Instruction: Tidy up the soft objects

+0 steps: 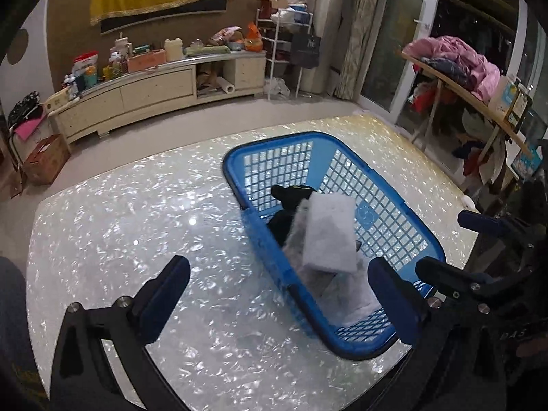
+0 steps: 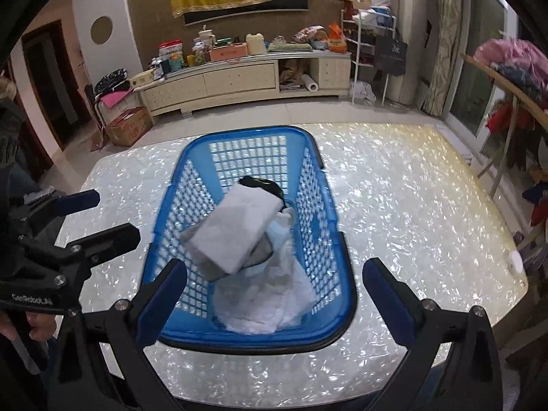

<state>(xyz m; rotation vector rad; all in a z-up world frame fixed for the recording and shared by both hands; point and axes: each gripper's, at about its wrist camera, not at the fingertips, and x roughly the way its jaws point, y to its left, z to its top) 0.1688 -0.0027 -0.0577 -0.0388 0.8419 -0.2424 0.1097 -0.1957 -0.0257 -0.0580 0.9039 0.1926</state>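
Note:
A blue plastic basket (image 1: 387,185) (image 2: 191,157) stands on the shiny white table (image 1: 137,226) (image 2: 404,212). In it lie a folded pale grey cloth (image 1: 330,234) (image 2: 234,231) on top, a black soft item (image 1: 291,193) (image 2: 262,183) at the far end, and white cloth (image 1: 359,291) (image 2: 267,298) at the near end. My left gripper (image 1: 281,294) is open and empty, above the basket's near left edge. My right gripper (image 2: 274,298) is open and empty, straddling the basket's near end. The right gripper shows in the left wrist view (image 1: 479,239); the left one shows in the right wrist view (image 2: 99,215).
A long cream TV cabinet (image 1: 154,89) (image 2: 239,78) with clutter stands against the far wall. A cardboard box (image 1: 44,161) (image 2: 128,126) sits on the floor at left. A rack of clothes (image 1: 455,61) (image 2: 513,68) stands at right.

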